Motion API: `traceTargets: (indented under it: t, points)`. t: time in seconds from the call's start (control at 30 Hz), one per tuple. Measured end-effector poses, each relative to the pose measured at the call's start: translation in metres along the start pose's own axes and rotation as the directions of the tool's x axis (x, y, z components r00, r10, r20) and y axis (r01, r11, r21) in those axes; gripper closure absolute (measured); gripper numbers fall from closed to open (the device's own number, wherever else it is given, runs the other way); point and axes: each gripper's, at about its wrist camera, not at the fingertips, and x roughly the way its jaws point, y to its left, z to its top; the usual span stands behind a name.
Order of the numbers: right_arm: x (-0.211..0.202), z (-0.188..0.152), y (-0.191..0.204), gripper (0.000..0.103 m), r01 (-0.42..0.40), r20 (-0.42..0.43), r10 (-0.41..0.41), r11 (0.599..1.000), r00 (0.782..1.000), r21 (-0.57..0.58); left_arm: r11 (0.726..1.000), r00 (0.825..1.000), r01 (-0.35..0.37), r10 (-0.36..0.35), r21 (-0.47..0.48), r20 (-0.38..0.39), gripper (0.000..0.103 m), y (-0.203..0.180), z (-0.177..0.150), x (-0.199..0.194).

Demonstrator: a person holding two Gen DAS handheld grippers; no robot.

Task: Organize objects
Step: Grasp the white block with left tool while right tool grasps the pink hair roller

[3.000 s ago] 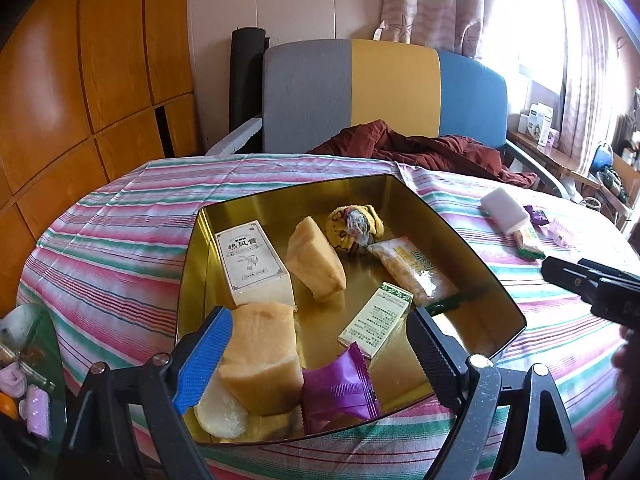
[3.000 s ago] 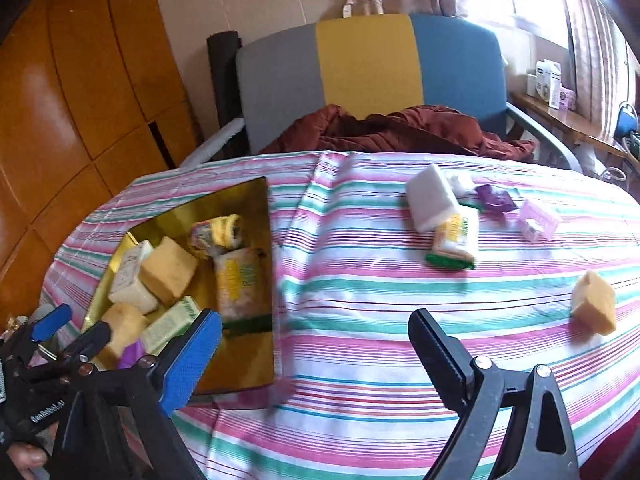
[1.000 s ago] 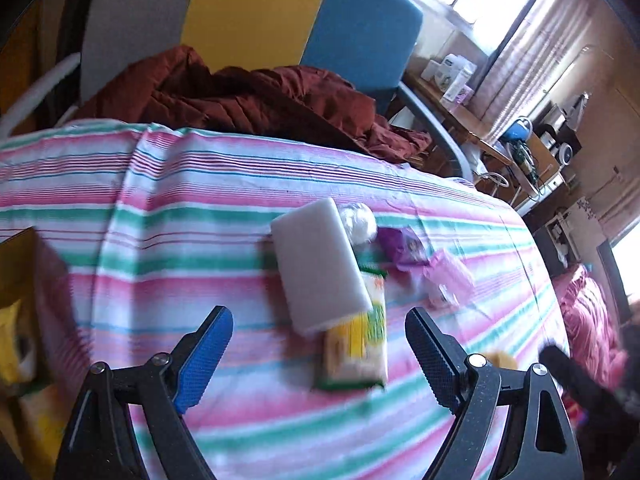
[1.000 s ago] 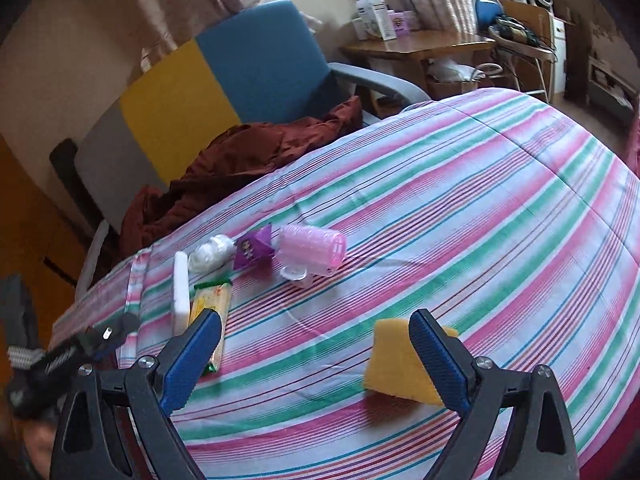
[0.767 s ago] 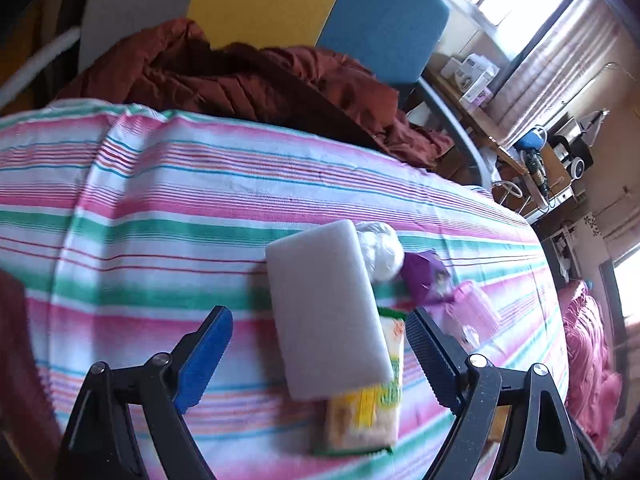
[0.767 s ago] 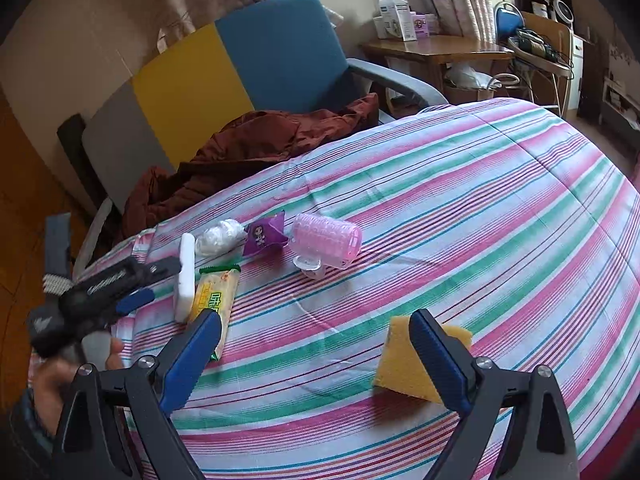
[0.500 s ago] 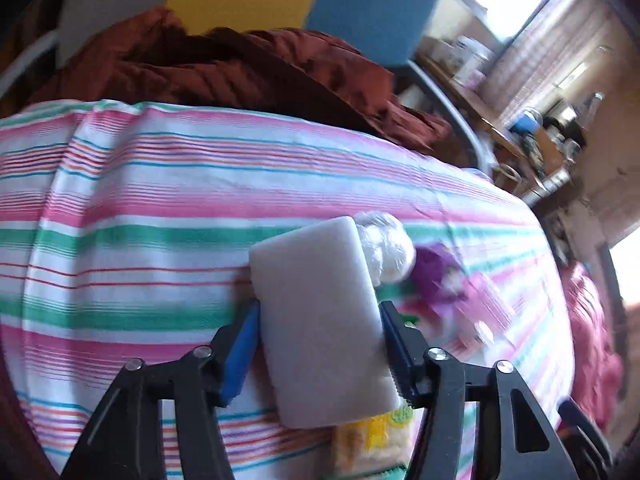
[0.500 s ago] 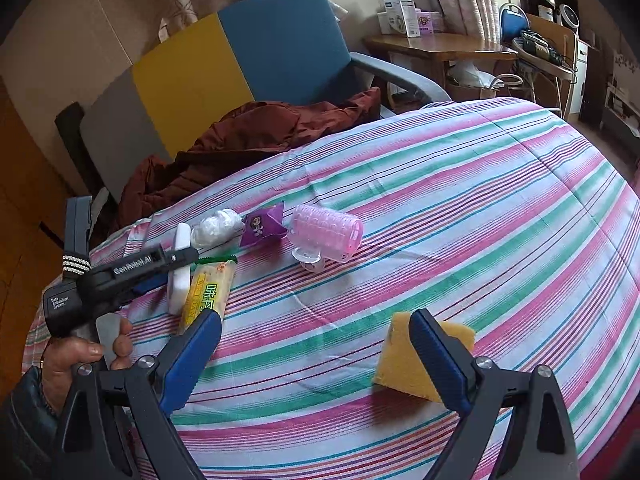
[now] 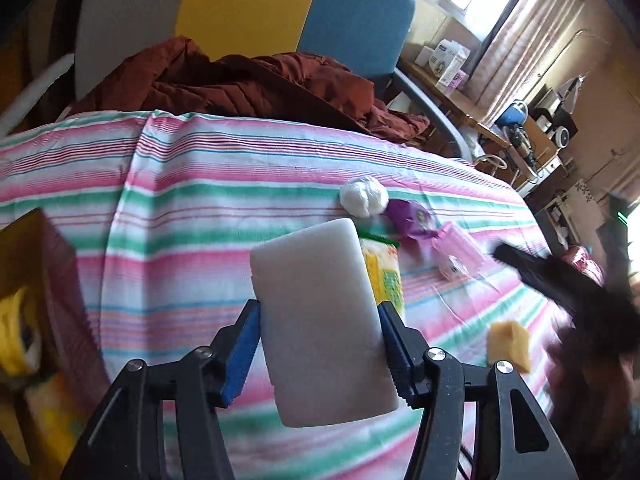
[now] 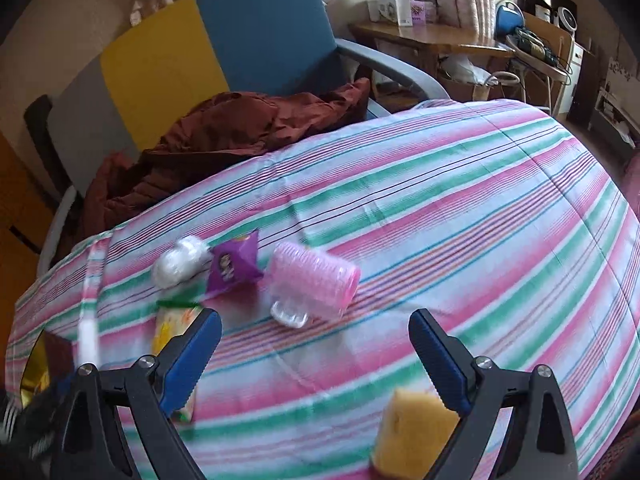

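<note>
Left claw (image 9: 318,344) grips the white sponge (image 9: 320,320) off the striped cloth (image 9: 200,200), next carrying it to the gold tin (image 9: 36,248), while right claw (image 10: 316,354) gapes empty.

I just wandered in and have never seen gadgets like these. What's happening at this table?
A person is tidying small items off a striped tablecloth with a hand-held claw in each hand. The left claw is clamped on a white foam block and holds it above the cloth. The right claw is open and empty, with a yellow sponge just beside one finger. A pink hair roller, a purple packet, a white ball and a yellow-green packet lie on the cloth.
</note>
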Motion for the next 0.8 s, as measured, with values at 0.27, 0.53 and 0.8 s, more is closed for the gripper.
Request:
traceTargets:
  t: [0.27,0.53,0.8]
  points:
    - [0.053,0.024,-0.008,0.007,0.008,-0.090,0.004,0.991,0.996,0.137,0.999,0.999,0.024,-0.025,0.024,0.020,0.043,-0.007,-0.026,-0.032]
    - [0.048,0.003,-0.003,0.027,-0.007,-0.114,0.011,0.999,0.993,0.038,1.000,0.999,0.017,-0.017,-0.017,0.047,0.043,0.010,-0.045,-0.057]
    - [-0.023,-0.020,0.020,0.027,-0.113,-0.028,0.112,0.990,0.993,-0.078,0.999,0.994,0.011,-0.006,-0.044,0.107,0.043,0.033,-0.067,-0.100]
